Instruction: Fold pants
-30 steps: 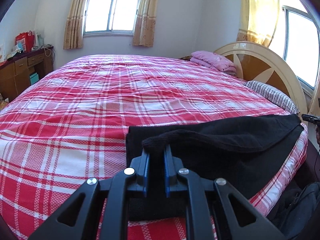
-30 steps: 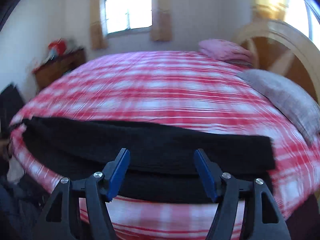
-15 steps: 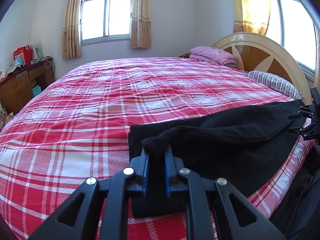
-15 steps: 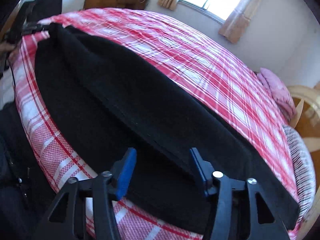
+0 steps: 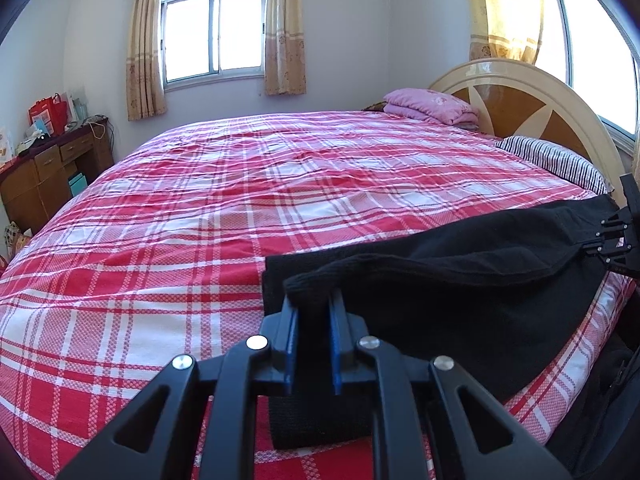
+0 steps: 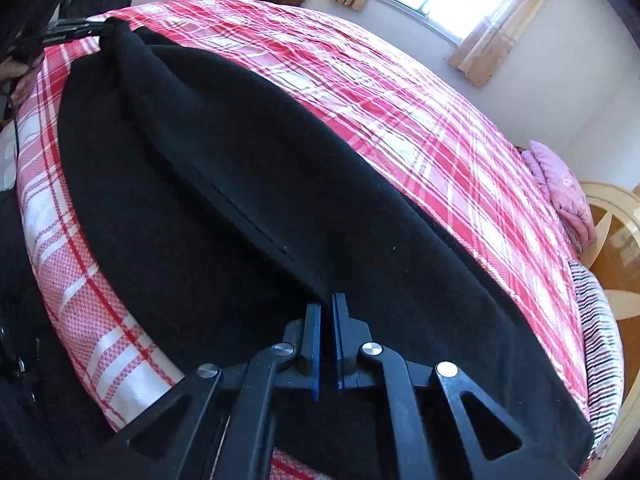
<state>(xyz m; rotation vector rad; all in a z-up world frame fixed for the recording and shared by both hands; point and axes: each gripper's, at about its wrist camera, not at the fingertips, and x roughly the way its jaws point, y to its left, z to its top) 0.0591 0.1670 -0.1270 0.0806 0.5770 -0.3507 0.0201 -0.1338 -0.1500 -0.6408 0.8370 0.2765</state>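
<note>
Black pants (image 5: 460, 280) lie folded lengthwise along the near edge of the red plaid bed (image 5: 280, 184). My left gripper (image 5: 312, 308) is shut on the cuff end of the upper leg and holds it slightly raised. My right gripper (image 6: 326, 312) is shut on the edge of the upper layer of the pants (image 6: 240, 168) at the waist end. The right gripper also shows at the far right of the left wrist view (image 5: 616, 240). The left gripper shows at the top left of the right wrist view (image 6: 72, 32).
A striped pillow (image 5: 552, 160) and a folded pink blanket (image 5: 432, 106) lie by the wooden headboard (image 5: 520, 92). A wooden dresser (image 5: 44, 172) stands at the left wall. Dark bags (image 5: 600, 420) sit beside the bed's near edge.
My right gripper has swung over to the waist end of the pants and closed on the upper layer's edge. My left gripper has kept its hold on the cuff.
</note>
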